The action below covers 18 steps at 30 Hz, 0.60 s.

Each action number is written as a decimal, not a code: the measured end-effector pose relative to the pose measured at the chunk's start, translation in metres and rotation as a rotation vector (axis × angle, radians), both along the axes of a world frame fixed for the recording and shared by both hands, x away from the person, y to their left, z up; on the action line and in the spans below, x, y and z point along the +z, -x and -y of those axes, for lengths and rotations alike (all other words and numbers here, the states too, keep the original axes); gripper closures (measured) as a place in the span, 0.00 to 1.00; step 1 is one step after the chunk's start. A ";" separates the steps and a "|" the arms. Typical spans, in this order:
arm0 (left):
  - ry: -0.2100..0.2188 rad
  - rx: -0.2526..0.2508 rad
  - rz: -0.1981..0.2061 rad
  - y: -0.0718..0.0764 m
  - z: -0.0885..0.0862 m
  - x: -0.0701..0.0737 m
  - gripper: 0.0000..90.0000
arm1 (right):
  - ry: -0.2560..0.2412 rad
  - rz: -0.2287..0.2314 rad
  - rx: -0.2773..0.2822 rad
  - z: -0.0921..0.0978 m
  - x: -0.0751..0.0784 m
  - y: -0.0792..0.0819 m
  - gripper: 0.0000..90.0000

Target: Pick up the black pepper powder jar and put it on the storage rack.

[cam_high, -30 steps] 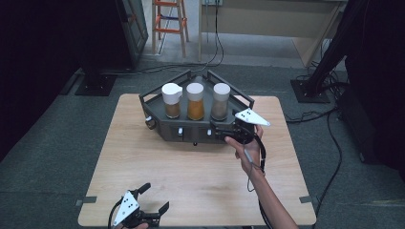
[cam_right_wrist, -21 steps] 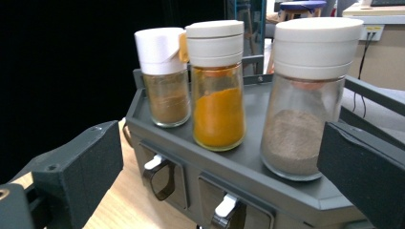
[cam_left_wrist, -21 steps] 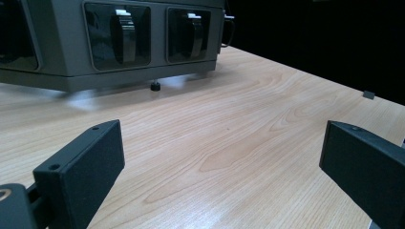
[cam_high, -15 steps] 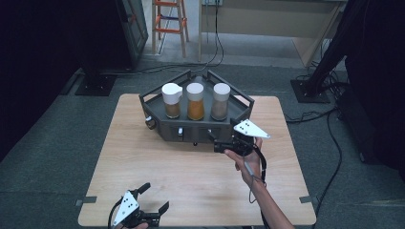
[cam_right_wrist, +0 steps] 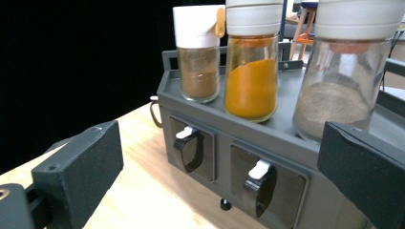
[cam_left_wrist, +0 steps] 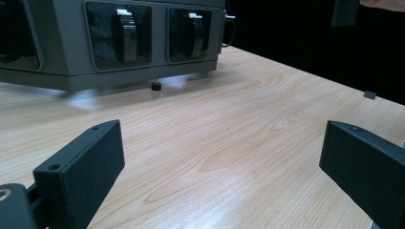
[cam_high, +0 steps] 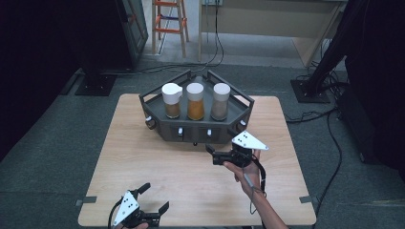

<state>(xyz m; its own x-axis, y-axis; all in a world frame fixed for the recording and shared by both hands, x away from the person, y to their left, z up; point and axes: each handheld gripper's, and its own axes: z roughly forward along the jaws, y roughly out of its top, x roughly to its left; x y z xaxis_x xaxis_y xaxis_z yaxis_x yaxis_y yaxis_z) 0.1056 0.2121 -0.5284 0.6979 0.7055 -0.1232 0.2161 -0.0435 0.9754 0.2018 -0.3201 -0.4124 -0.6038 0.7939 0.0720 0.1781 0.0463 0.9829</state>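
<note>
A grey angular rack point(cam_high: 157, 125) stands at the far middle of the wooden table point(cam_high: 143, 162). It carries three white-capped spice jars: brown powder point(cam_high: 172, 101), orange powder point(cam_high: 196, 102) and pale grey-beige powder point(cam_high: 220, 102). My right gripper point(cam_high: 213, 155) hovers just in front of the rack's right front, pointing left, open and holding nothing. In the right gripper view the brown jar point(cam_right_wrist: 198, 62), orange jar point(cam_right_wrist: 250, 71) and pale jar point(cam_right_wrist: 341, 93) stand close ahead above two front slots with black scoop-like handles point(cam_right_wrist: 260, 183). My left gripper point(cam_high: 154, 197) rests open at the near table edge.
The left gripper view looks low across bare wood point(cam_left_wrist: 229, 129) toward the rack's front face point(cam_left_wrist: 119, 38), which stands on small feet. Cables, a dark stand base point(cam_high: 310, 90) and an orange ladder point(cam_high: 167, 19) are on the floor beyond the table.
My right gripper has drawn back from the rack's right front corner toward the person and slightly lower. The left gripper has stayed put.
</note>
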 end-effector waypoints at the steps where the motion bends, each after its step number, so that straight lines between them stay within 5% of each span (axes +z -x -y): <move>1: 0.000 0.000 0.000 0.000 0.000 0.000 0.01 | 0.003 0.000 0.003 0.000 -0.001 0.002 0.02; 18: 0.000 0.001 0.001 0.000 0.000 0.000 0.01 | -0.004 0.003 0.052 0.003 -0.019 0.025 0.02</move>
